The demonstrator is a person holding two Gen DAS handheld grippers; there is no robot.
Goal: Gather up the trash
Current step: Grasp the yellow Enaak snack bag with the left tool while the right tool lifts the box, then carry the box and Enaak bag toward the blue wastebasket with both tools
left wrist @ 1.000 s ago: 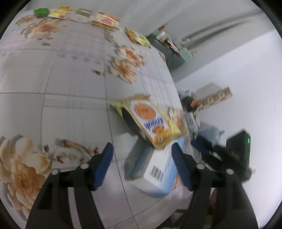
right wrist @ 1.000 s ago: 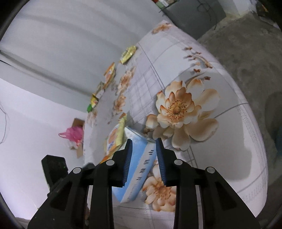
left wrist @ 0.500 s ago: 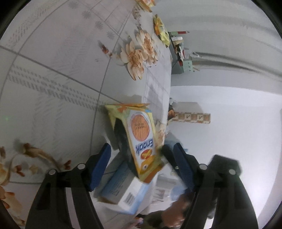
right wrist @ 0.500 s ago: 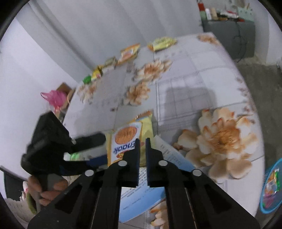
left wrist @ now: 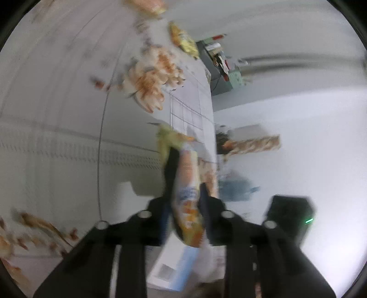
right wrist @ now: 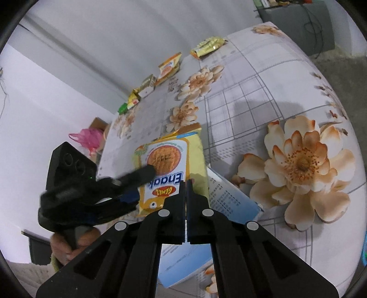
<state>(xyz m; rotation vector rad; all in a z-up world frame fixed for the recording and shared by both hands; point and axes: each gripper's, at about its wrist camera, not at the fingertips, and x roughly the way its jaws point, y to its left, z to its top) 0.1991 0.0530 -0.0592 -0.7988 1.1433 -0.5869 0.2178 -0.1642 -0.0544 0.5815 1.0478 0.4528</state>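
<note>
A yellow Enaak snack packet (right wrist: 169, 169) stands on edge over a light blue and white box (right wrist: 229, 201) on the flowered tablecloth (right wrist: 263, 96). My left gripper (left wrist: 184, 199) is shut on the packet (left wrist: 188, 183); in the right wrist view its black fingers (right wrist: 137, 175) pinch the packet from the left. My right gripper (right wrist: 185, 185) is shut, its tips together just in front of the packet's lower edge, with nothing seen between them. The box also shows in the left wrist view (left wrist: 179, 272) below the packet.
Several more wrappers lie along the table's far edge: a gold one (right wrist: 206, 45), an orange one (right wrist: 168, 66), small yellow and green ones (right wrist: 133, 100). A pink bag (right wrist: 87, 137) sits beyond the table's left side. A grey cabinet (right wrist: 298, 20) stands behind.
My left gripper has closed on the snack packet, which now stands edge-on between its fingers. My right gripper stays shut and has come close to the packet's lower edge.
</note>
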